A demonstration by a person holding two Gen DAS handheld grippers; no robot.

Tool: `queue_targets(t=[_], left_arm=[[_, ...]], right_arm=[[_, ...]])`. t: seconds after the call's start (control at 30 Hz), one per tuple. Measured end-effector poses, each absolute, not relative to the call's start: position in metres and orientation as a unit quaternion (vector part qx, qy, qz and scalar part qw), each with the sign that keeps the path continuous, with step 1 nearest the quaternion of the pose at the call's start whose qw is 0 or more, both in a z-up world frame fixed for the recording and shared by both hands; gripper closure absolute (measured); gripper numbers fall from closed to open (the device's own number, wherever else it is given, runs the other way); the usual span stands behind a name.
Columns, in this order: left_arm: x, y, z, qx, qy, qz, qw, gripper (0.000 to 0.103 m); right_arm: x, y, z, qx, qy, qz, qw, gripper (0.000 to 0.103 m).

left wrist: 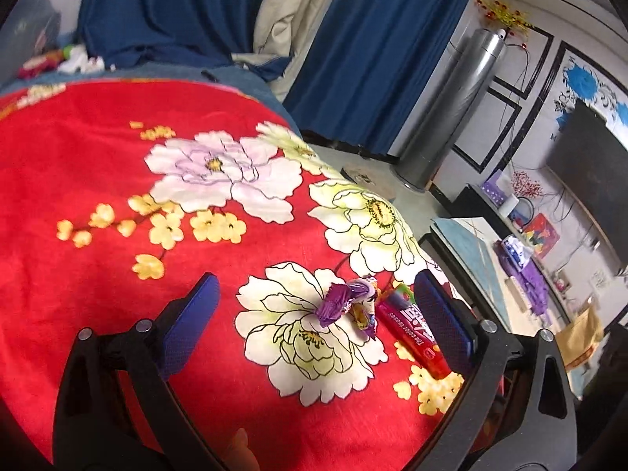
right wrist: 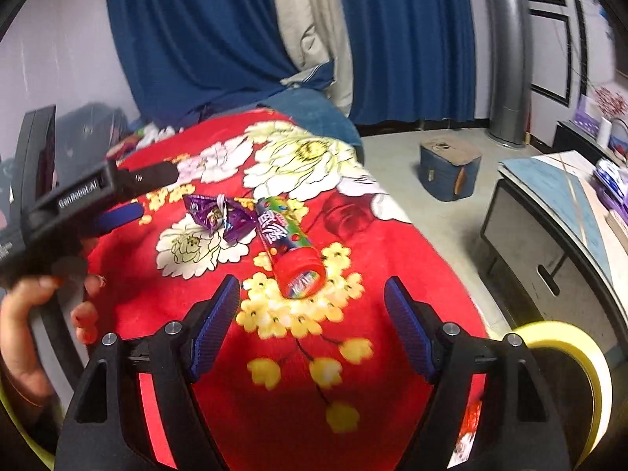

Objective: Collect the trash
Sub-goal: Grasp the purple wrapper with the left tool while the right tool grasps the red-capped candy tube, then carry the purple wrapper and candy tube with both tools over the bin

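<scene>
Right wrist view: right gripper [right wrist: 312, 324], fingers spread and empty, should straddle the red candy tube [right wrist: 288, 247] beside the purple wrapper [right wrist: 221, 218] (left gripper [left wrist: 314, 327] gapes too) on the floral blanket [right wrist: 392, 235].

Left wrist view: camera rides just behind the left gripper [left wrist: 310, 329], looking forward and down along its two blue pads, close over a red floral blanket [left wrist: 98, 180]; frame is tilted, so the blue curtains [left wrist: 176, 11] lean across the top and the TV wall slants down the right edge. Right wrist view: same kind of mount behind the right gripper [right wrist: 312, 325], also angled down, near the blanket. Both views share the purple wrapper [left wrist: 345, 302] and the red candy tube [left wrist: 412, 333] lying side by side, lower centre in one, mid-frame in the other. The right view also catches the left gripper and hand [right wrist: 35, 322] at its left edge.
</scene>
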State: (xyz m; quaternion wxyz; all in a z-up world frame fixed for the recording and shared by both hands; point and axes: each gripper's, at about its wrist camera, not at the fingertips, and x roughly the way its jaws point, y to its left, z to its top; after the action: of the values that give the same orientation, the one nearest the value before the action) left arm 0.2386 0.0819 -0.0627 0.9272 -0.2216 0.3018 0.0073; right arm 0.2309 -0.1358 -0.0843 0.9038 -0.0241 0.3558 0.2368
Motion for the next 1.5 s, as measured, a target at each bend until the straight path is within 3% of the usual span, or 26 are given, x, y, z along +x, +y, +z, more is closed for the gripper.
queue_targets(t=[0.27, 0.3, 0.4, 0.43, 0.63, 0.93, 1.1, 1.5], left_arm=[[0.26, 0.083, -0.077, -0.241, 0.318, -0.042, 0.916, 0.025], [0.262, 0.084, -0.079, -0.245, 0.32, -0.045, 0.914, 0.029], [0.268, 0.086, -0.085, -0.259, 0.327, -0.058, 0.907, 0.033], [0.269, 0.087, -0.087, -0.262, 0.329, -0.061, 0.905, 0.041], [0.277, 0.085, -0.095, -0.274, 0.342, -0.08, 0.895, 0.074], [0.273, 0.065, -0.087, -0.231, 0.339, -0.105, 0.906, 0.093], [0.262, 0.047, -0.075, -0.177, 0.322, -0.1, 0.925, 0.094], [0.22, 0.022, -0.05, -0.155, 0.287, -0.13, 0.936, 0.094]], right_arm=[[0.261, -0.11, -0.099, -0.056, 0.373, 0.247, 0.893, 0.031], [0.265, -0.106, -0.102, -0.06, 0.376, 0.249, 0.891, 0.033], [0.273, -0.101, -0.108, -0.06, 0.388, 0.251, 0.885, 0.053], [0.274, -0.1, -0.111, -0.059, 0.39, 0.253, 0.883, 0.063], [0.267, -0.106, -0.113, -0.039, 0.383, 0.254, 0.887, 0.068], [0.244, -0.123, -0.113, 0.019, 0.38, 0.24, 0.893, 0.07], [0.233, -0.132, -0.108, 0.041, 0.374, 0.237, 0.896, 0.071], [0.206, -0.164, -0.086, 0.068, 0.35, 0.219, 0.908, 0.071]])
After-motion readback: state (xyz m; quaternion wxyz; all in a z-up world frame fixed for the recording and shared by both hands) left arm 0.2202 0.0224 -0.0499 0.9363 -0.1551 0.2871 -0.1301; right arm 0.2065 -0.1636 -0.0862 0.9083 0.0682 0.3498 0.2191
